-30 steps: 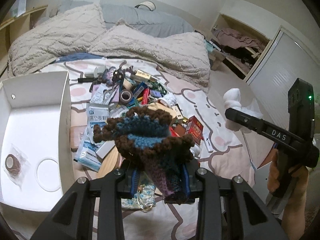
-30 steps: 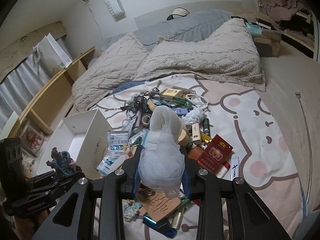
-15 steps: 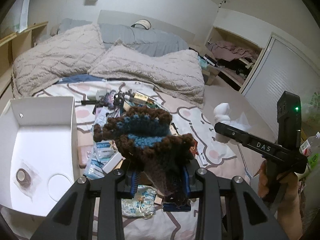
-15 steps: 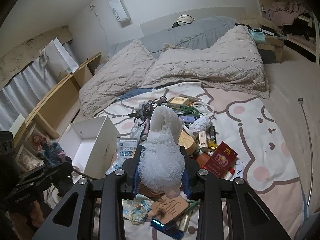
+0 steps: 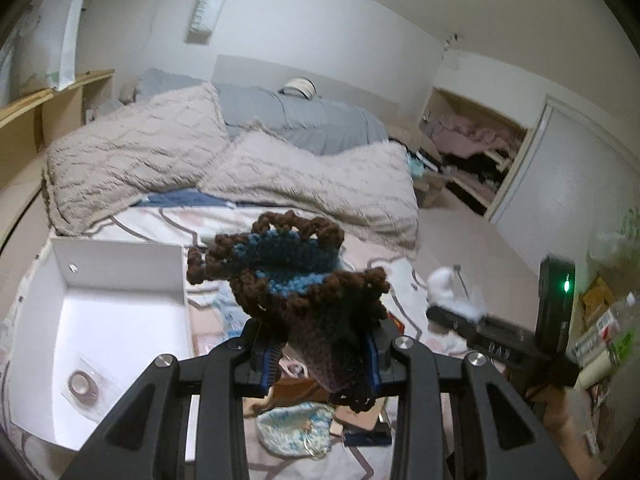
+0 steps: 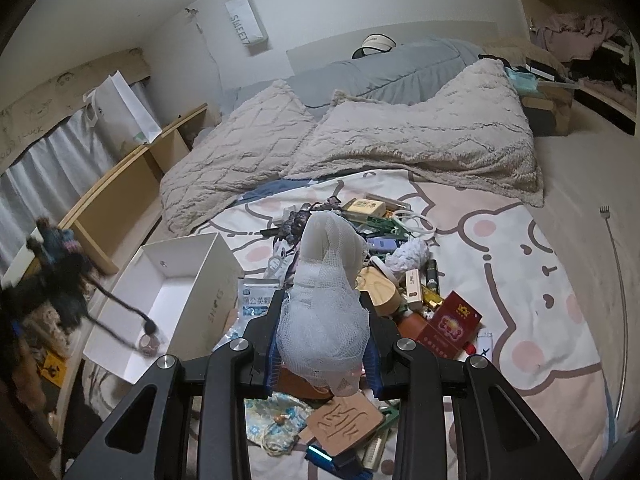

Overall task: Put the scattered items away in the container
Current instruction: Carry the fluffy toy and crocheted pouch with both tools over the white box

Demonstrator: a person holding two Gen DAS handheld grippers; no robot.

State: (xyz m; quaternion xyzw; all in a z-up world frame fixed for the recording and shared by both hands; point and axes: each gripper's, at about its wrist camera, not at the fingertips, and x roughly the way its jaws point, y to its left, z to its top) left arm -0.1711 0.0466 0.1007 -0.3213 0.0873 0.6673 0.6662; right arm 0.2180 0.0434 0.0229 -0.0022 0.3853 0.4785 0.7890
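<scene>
Item pile [image 6: 384,264] beside white box [image 6: 208,280]

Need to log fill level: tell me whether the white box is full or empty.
Nearly empty. The white box holds only a bagged tape roll on its bare floor; the right view shows the same.

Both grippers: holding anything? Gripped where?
Left gripper clamps the brown-and-blue crochet piece by its narrow lower end. Right gripper clamps the white gauze bundle around its lower bulge.
</scene>
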